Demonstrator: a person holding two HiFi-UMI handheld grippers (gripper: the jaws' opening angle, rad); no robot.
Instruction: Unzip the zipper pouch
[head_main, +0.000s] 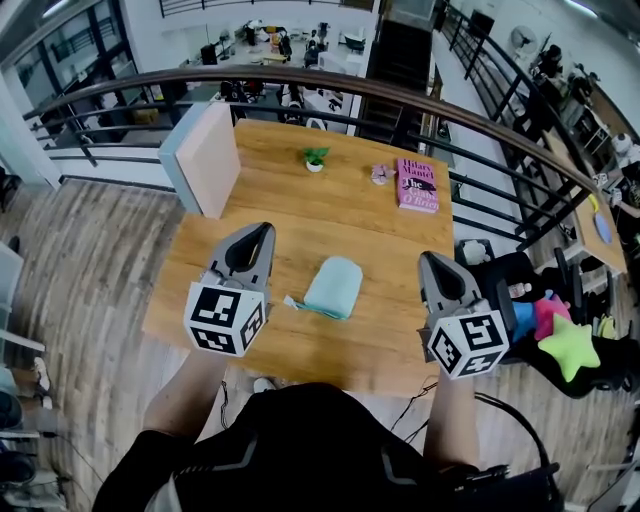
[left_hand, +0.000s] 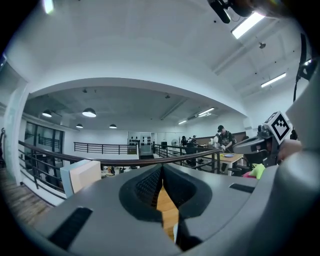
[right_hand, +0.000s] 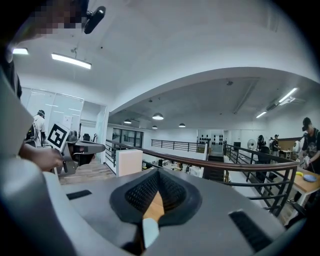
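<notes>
A pale mint zipper pouch (head_main: 333, 287) lies flat near the middle of the wooden table (head_main: 300, 215), its pull tab sticking out at the lower left. My left gripper (head_main: 259, 233) hovers to the pouch's left, shut and empty. To the right of the pouch my right gripper (head_main: 429, 262) is held at the same height, also shut with nothing in it. Both are apart from the pouch. In the left gripper view the jaws (left_hand: 161, 172) meet above bare table wood. In the right gripper view the jaws (right_hand: 158, 176) meet too, and a pale sliver of the pouch (right_hand: 150, 232) shows below them.
At the table's far side lie a pink book (head_main: 416, 184), a small potted plant (head_main: 315, 158) and a small pinkish object (head_main: 380, 174). A foam board (head_main: 205, 157) leans at the far left corner. A curved railing (head_main: 330, 85) runs behind. Plush toys (head_main: 566, 345) sit on a chair at right.
</notes>
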